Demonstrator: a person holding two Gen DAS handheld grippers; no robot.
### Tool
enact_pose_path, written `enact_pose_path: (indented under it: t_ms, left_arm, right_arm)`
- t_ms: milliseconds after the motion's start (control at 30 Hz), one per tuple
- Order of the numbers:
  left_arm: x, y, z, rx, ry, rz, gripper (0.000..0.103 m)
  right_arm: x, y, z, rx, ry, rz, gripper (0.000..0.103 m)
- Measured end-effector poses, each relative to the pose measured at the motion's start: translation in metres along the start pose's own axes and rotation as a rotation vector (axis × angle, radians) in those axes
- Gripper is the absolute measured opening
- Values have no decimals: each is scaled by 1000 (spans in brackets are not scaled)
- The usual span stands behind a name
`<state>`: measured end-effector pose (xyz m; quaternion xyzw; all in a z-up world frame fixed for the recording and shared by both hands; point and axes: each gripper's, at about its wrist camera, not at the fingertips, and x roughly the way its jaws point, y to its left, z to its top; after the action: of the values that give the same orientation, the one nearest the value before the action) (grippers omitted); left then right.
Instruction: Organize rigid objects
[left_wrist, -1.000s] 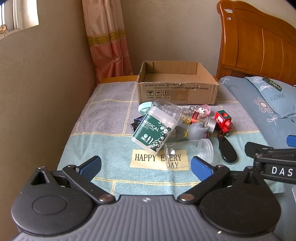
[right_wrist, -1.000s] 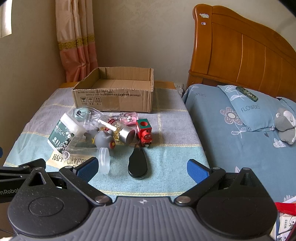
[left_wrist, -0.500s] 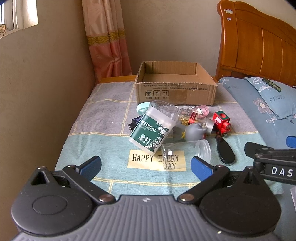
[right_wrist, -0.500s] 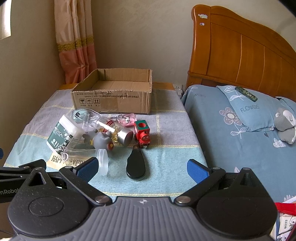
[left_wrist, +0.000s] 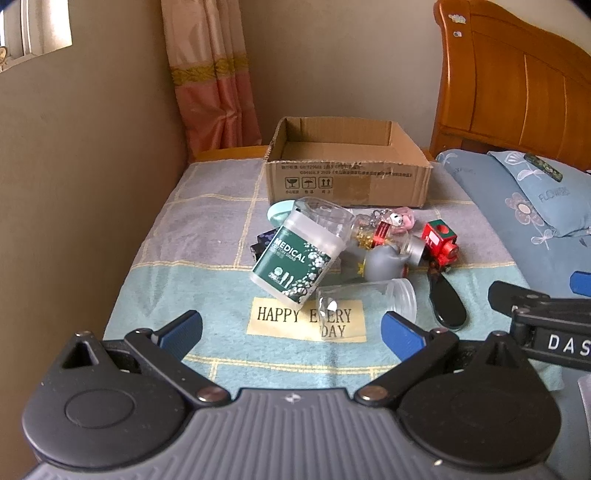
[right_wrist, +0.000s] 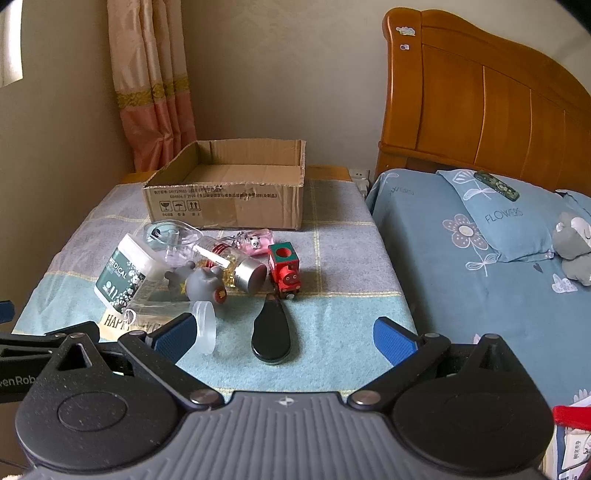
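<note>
1. Nearest the cameras, the left tongs (left_wrist: 291, 328) and right tongs (right_wrist: 284, 332) both hang spread wide and empty above the near edge of the cloth-covered desk (left_wrist: 207, 236); nothing has been gripped.

2. Just beyond lie a clear jar (left_wrist: 369, 299) on its side and a black paddle-shaped object (right_wrist: 271, 334), flat on the cloth.

3. Farther in, a cluttered heap: a tilted "MEDICAL" swab tub (left_wrist: 299, 254), a grey figurine (right_wrist: 203, 286), a red toy train (right_wrist: 284, 269) and a silver-capped bottle (right_wrist: 236, 267), touching or overlapping.

4. At the back stands an open cardboard box (right_wrist: 225, 206), seemingly empty, the likely destination.

5. The step appears to be the approach to a first pick; next, one pair of tongs would need to straddle a loose outlying item, probably jar or paddle, and close.
</note>
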<state>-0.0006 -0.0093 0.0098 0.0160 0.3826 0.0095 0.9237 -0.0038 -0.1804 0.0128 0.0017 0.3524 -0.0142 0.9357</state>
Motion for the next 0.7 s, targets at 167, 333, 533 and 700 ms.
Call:
enact_pose_path:
  t_ms: [167, 333, 533, 700]
  left_arm:
    - [4, -2, 2, -6, 0, -2, 102]
    - [10, -4, 4, 6, 3, -25, 102]
    - [21, -6, 5, 34, 27, -70, 102]
    - [31, -5, 6, 48, 40, -96, 102]
  right_arm:
    - [3, -3, 0, -7, -5, 12, 103]
    - [8, -8, -1, -23, -24, 41, 103]
    - [16, -12, -1, -56, -31, 85, 103]
    - [25, -12, -2, -74, -29, 121, 103]
